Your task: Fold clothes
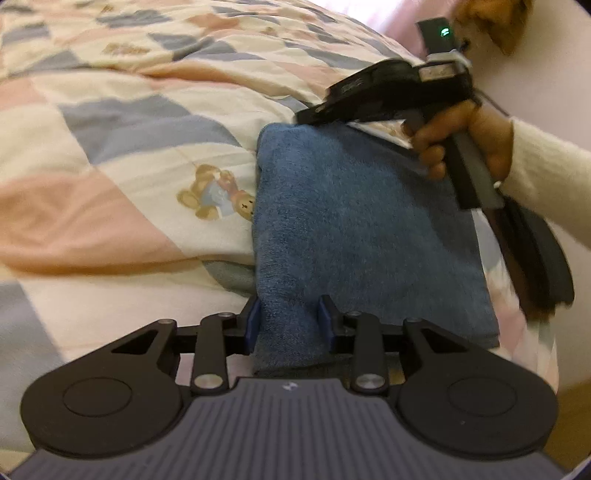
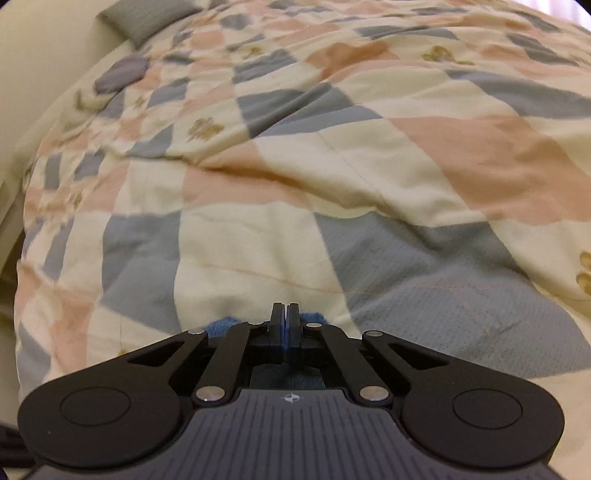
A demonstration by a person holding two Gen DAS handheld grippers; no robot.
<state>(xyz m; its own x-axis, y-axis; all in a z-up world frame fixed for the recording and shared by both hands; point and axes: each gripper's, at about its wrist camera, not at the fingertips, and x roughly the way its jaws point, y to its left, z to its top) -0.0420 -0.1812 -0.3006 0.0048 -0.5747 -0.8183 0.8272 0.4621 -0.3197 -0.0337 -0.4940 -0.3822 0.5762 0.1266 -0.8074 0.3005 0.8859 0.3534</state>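
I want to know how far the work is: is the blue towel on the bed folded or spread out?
Folded. The blue towel lies as a compact rectangle with a thick, doubled left edge on the quilt.

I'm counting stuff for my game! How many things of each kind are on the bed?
Blue towel: 1
Claw: 2, left and right
Patchwork quilt: 1
Grey pillow: 1
Total: 5
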